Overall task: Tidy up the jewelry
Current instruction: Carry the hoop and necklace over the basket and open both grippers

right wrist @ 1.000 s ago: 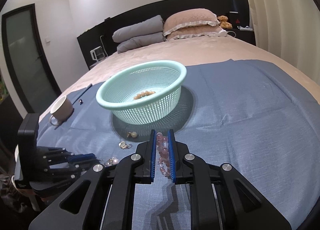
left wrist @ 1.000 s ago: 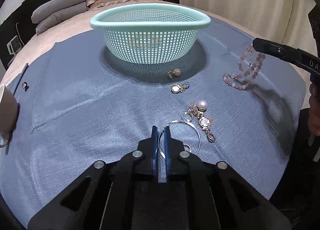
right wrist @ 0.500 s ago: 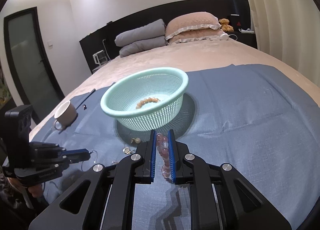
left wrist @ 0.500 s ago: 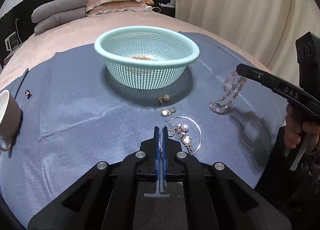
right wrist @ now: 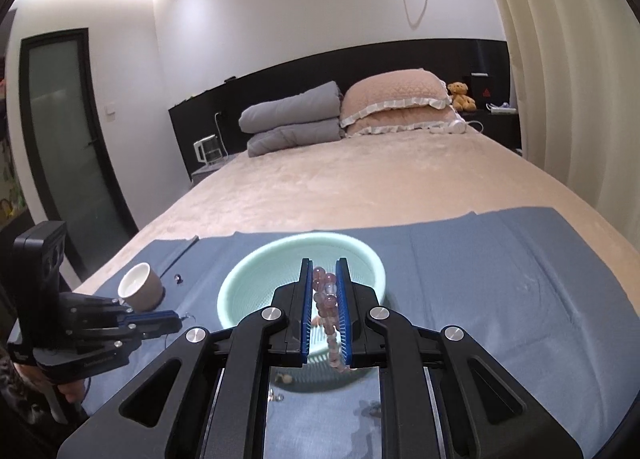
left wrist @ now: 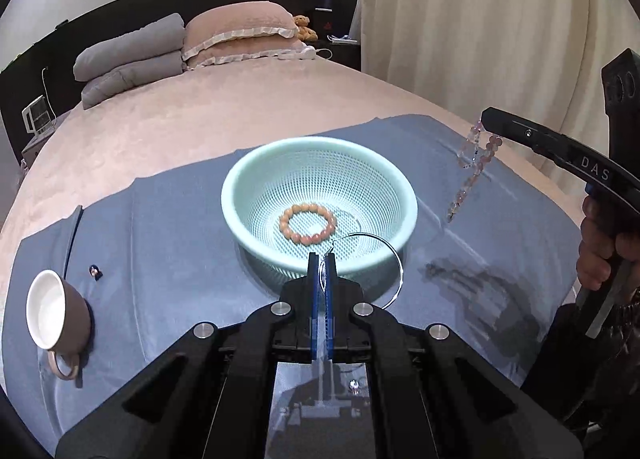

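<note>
Two items lifted off cloth (left wrist: 160, 227) | left gripper (left wrist: 321, 259) clamps hoop (left wrist: 394, 255) | right gripper (right wrist: 325, 277) clamps pink bracelet (right wrist: 326, 301) | both now over basket (left wrist: 256, 171), drop pending

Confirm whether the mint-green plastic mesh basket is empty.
No: an orange beaded bracelet lies on the bottom of the mint-green plastic mesh basket.

text: "DAS" | color: white letters | on: right tool (left wrist: 490, 121) black arm, left wrist view
</note>
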Action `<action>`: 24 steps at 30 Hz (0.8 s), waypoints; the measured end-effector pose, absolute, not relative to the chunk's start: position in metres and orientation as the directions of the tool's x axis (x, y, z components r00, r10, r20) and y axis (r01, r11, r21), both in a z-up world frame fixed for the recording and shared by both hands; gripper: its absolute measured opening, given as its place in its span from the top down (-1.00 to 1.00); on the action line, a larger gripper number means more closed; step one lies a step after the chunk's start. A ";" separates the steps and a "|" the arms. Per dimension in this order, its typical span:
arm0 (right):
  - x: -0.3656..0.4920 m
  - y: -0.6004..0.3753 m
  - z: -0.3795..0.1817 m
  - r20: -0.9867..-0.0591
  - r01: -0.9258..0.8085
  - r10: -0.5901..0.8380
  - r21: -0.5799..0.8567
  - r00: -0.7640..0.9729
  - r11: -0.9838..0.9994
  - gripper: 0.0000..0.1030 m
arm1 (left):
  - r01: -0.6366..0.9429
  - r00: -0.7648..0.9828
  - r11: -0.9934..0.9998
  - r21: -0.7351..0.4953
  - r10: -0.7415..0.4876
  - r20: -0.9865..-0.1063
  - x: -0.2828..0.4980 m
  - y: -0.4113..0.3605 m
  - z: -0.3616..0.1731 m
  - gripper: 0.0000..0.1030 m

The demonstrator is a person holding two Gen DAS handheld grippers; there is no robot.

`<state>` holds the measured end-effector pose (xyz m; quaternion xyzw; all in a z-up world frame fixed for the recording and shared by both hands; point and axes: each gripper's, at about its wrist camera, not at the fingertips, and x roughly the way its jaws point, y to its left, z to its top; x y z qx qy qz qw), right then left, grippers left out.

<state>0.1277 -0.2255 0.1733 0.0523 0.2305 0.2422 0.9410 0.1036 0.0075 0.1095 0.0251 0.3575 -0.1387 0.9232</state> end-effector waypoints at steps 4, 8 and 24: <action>0.151 -0.208 0.180 -0.404 -0.459 0.510 0.222 0.760 0.860 0.79 | 0.276 0.694 0.961 -0.034 -0.223 -0.684 0.133 -0.001 0.115 0.95; 0.171 -0.197 0.161 -0.459 -0.458 0.515 0.238 0.724 0.856 0.79 | 0.280 0.664 0.960 -0.002 -0.195 -0.722 0.155 -0.011 0.100 0.95; 0.194 -0.200 0.086 -0.643 -0.371 0.434 0.241 0.631 0.897 0.73 | 0.288 0.595 0.958 0.003 -0.176 -0.784 0.165 -0.016 0.057 0.74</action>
